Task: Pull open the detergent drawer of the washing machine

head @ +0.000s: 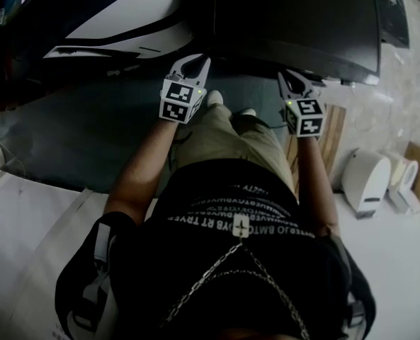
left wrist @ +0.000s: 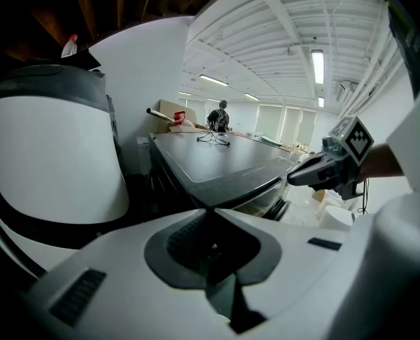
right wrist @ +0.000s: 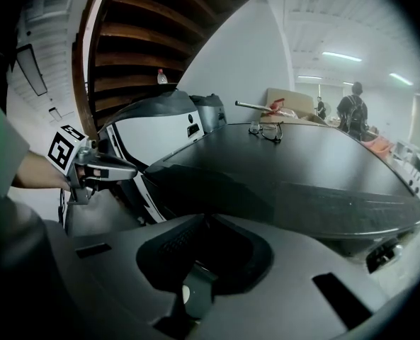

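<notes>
The big dark grey washing machine with the flat top [head: 294,20] stands right in front of the person. Its detergent drawer should be on the front, under the edge of the top. I cannot pick it out in any view. I think it is not pulled out yet.

The left gripper [head: 197,62] has its two jaws together at the tips and holds nothing. The right gripper [head: 290,78] is the same: jaws together and nothing in them. Both hang near the front edge of the machine, not touching it, and point down a bit.

To do this well, I think the person needs to find the drawer first. Then the gripper nearest to it has to open its jaws, because closed jaws cannot grab. One jaw should go behind the drawer's lip. Then the jaws should close on it firmly. The pull should come straight back toward the person, slow and even. A sideways pull could make the drawer stick. The other gripper should stay out of the way. The left one should not bump the round white and black machine [head: 117,20] beside it.
</notes>
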`<state>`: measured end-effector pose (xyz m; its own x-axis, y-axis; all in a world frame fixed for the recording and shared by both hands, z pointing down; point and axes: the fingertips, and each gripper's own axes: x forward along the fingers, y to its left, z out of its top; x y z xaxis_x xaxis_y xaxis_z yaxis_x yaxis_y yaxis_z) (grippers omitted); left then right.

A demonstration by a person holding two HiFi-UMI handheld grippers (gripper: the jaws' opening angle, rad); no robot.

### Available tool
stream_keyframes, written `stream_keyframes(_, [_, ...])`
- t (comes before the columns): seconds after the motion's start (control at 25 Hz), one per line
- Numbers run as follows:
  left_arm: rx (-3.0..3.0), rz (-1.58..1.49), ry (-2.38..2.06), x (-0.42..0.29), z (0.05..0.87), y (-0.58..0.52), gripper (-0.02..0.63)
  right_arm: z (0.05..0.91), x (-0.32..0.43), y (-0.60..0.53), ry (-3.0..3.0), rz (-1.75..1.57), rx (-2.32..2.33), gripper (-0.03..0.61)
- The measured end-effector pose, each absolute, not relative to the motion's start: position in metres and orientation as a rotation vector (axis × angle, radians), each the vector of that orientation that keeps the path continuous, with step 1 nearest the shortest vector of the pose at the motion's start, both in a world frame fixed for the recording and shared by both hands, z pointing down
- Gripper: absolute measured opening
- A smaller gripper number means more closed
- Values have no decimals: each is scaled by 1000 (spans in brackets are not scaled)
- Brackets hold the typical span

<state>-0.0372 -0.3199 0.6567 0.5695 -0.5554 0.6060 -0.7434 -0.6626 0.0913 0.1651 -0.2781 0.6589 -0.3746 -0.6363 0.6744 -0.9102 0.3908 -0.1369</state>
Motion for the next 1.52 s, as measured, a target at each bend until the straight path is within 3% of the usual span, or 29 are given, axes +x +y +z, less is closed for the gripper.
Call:
stream_keyframes(0.28, [2456, 808, -988, -25, 674, -321, 91, 672, 165, -284, -2121, 692, 1298, 9])
stream_keyframes(0.36, [2458, 801, -989, -26, 675, -322, 91, 674, 163, -284, -2123, 702, 1289, 37])
stream_keyframes(1.04, [2477, 899, -912, -27, 675, -308, 97, 674, 158, -277, -2134, 749, 1265, 37])
stream_keyframes(1.16, [2472, 914, -903, -25, 676, -311, 108, 676, 154, -279, -2127, 761, 1242, 75])
stream_keyframes(1.52, [2397, 931, -889, -20, 679, -313, 120, 677, 153, -281, -2086, 830, 1226, 77])
